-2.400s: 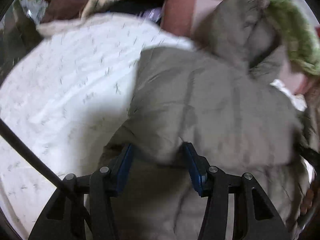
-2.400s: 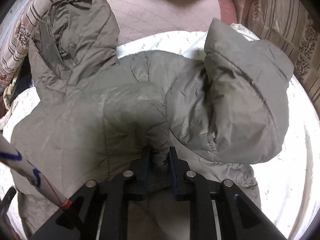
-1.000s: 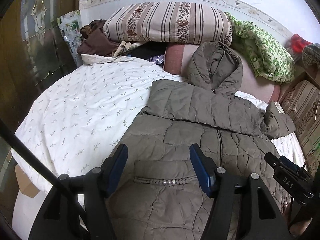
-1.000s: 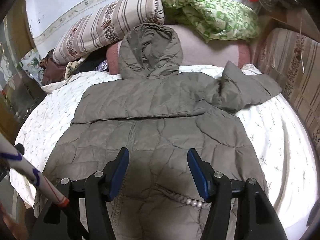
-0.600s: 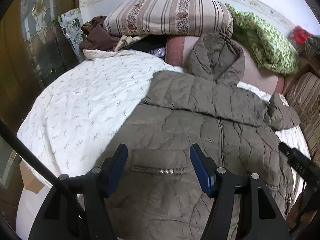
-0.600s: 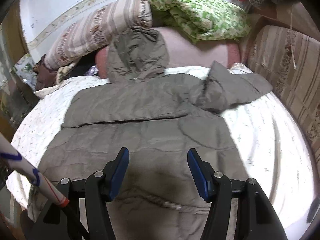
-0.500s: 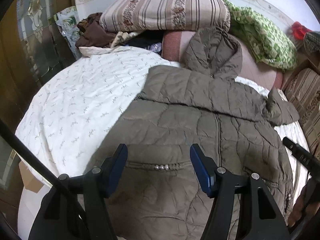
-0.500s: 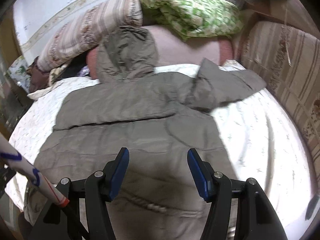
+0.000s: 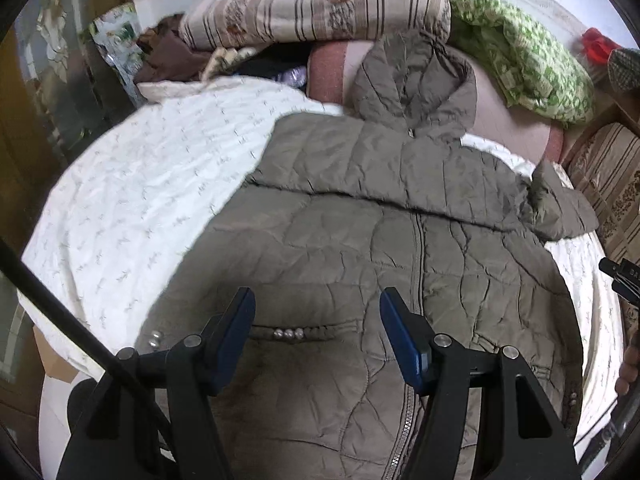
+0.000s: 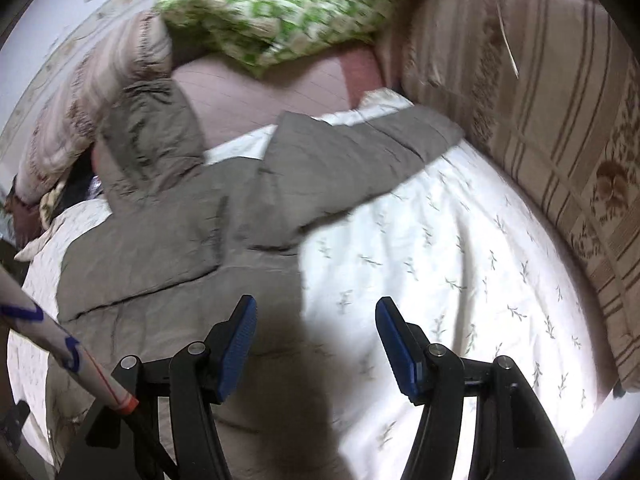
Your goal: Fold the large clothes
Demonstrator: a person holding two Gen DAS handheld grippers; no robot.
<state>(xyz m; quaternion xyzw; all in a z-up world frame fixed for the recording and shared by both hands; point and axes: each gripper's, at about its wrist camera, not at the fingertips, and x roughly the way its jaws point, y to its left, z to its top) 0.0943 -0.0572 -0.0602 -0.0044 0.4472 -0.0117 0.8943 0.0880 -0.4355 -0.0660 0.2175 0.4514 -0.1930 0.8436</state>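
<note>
Left wrist view: left gripper [image 9: 316, 312] parted, empty, above one olive quilted jacket [image 9: 360, 248] spread front-up on the white sheet [image 9: 132, 200], hood toward two pillows. Right gripper [image 10: 316, 320] likewise parted, empty, over the jacket's edge.

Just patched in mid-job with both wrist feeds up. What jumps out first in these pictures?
A big grey-brown padded coat lies spread front-up across the white leaf-print bedspread, its hood toward the striped pillow and one sleeve sticking out to the side. Both the left gripper and the right gripper hang open over it, holding nothing. A green patterned blanket is bunched at the head of the bed.
</note>
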